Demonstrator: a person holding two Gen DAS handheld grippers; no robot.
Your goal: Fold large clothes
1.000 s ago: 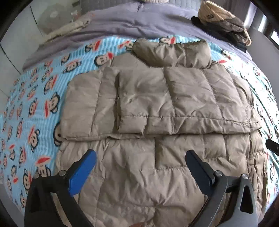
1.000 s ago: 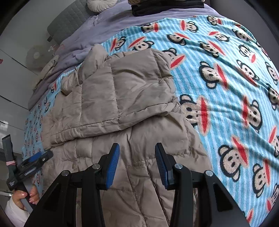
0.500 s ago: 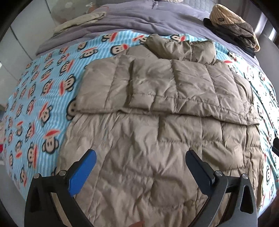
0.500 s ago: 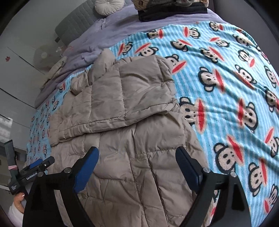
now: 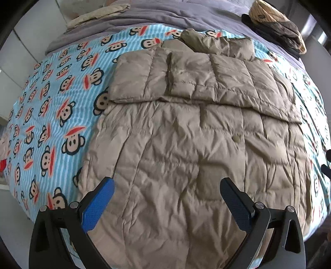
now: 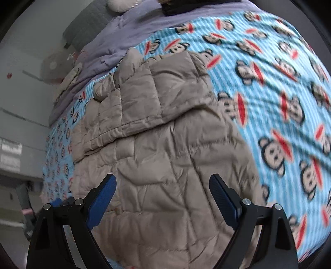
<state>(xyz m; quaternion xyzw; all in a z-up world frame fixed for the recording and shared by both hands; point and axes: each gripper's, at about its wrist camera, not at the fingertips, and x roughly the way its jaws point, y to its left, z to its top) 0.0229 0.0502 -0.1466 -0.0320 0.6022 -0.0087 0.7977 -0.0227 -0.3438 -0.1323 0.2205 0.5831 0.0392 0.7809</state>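
Hidden / unclear: the near hem of the jacket (image 5: 186, 144) runs below both gripper bodies and out of frame, so its bottom edge is not visible. Right wrist view is motion-blurred; a dark, blue-tipped shape at its lower left edge, left of the fingers, cannot be made out. In the left wrist view, small dark parts cut by the right edge are also unidentifiable. The pile (image 5: 275, 24) of tan and black items at the far right corner of the bed is partly cropped.

Containers: none seen. The jacket lies flat on the bed (image 5: 51, 99), on a blue monkey-print blanket; a grey cover (image 5: 165, 14) lies beyond it.

Orientation: the jacket's long axis runs straight away from the fingers, collar/hood at the far end, hem nearest. Both sleeves are folded across the chest, forming a band crosswise to that axis, ahead of the fingers.

Left gripper (image 5: 165, 186): fingers wide apart, above the lower jacket, nothing between the pads.

Right gripper (image 6: 163, 184): fingers wide apart, over the jacket's lower right part, gripping nothing.
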